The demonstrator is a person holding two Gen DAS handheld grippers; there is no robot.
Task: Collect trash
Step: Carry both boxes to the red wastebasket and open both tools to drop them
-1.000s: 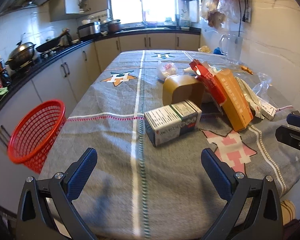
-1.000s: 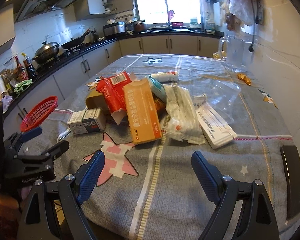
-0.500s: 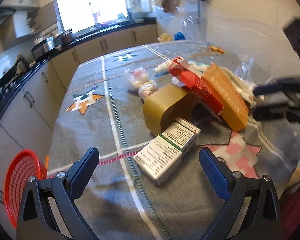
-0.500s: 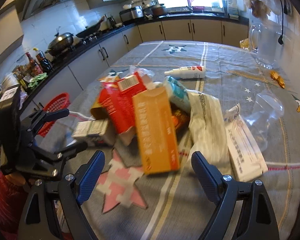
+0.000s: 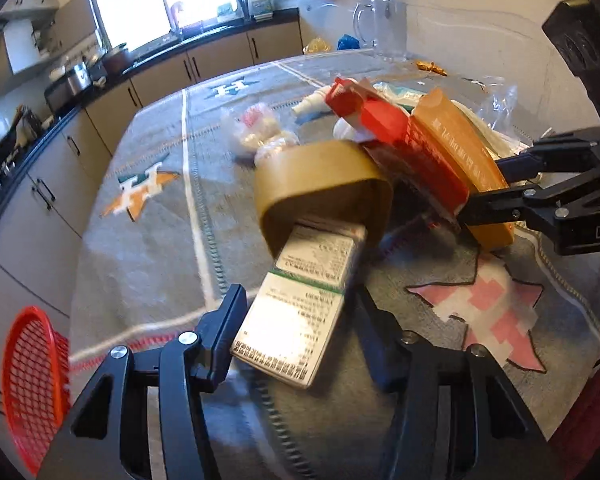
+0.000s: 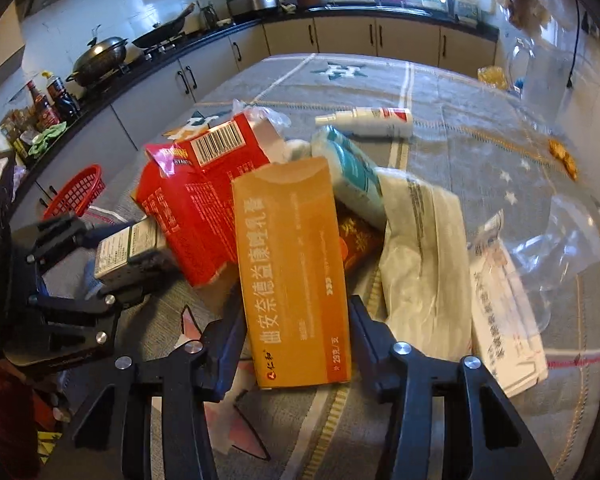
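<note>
A heap of trash lies on the table's grey cloth (image 5: 148, 248). My left gripper (image 5: 296, 316) has its jaws against both sides of a white and green carton (image 5: 300, 312), whose far end sticks into a tan cardboard sleeve (image 5: 324, 176). My right gripper (image 6: 296, 328) has its jaws against both sides of a long orange box (image 6: 292, 272), which leans on a red box (image 6: 200, 196). The right gripper also shows in the left wrist view (image 5: 496, 192) by the orange box (image 5: 456, 144). A red basket (image 5: 32, 380) hangs at the table's left edge.
Past the orange box lie a teal and white bottle (image 6: 352, 176), a white spray bottle (image 6: 368, 118), a grey plastic bag (image 6: 424, 264), a white flat pack (image 6: 504, 320) and a clear plastic lid (image 6: 560, 236). A glass jug (image 5: 380, 28) stands at the far corner.
Both grippers moved forward into the heap and narrowed, the left around the white and green carton, the right around the orange box. The carton now pokes into the tan sleeve.
</note>
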